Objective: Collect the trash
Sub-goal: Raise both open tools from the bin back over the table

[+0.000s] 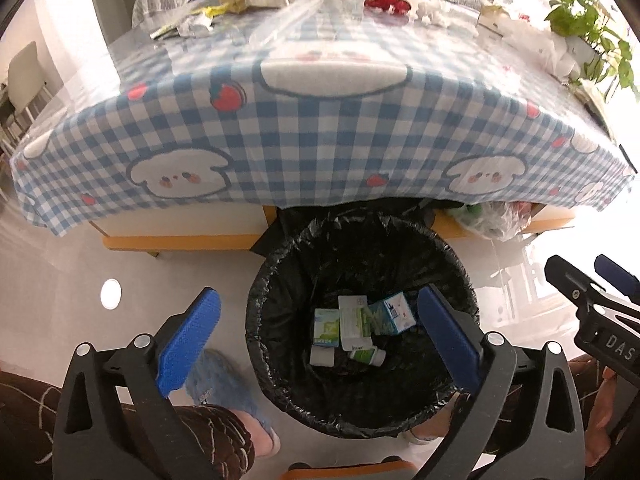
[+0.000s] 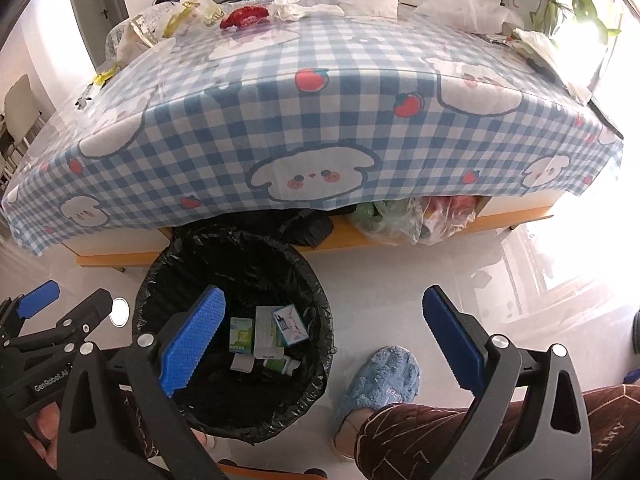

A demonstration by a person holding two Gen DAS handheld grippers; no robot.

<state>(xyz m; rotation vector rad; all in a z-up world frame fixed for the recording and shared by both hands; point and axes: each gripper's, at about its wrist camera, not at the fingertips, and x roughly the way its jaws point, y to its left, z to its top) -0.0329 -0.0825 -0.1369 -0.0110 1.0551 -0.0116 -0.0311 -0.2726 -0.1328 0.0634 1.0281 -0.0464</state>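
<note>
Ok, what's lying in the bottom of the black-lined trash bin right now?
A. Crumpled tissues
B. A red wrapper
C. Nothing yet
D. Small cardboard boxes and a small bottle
D: several small cardboard boxes and a small bottle lie at the bottom of the trash bin.

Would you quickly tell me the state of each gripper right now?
Left gripper: open, holding nothing, above the trash bin.
Right gripper: open, holding nothing.

checked tablecloth [image 1: 320, 136], potted plant [image 1: 588, 20], blue slippers [image 2: 384, 380].

"DAS" and "GenRobot.AI" on hand-held grippers [image 1: 614, 350]
</note>
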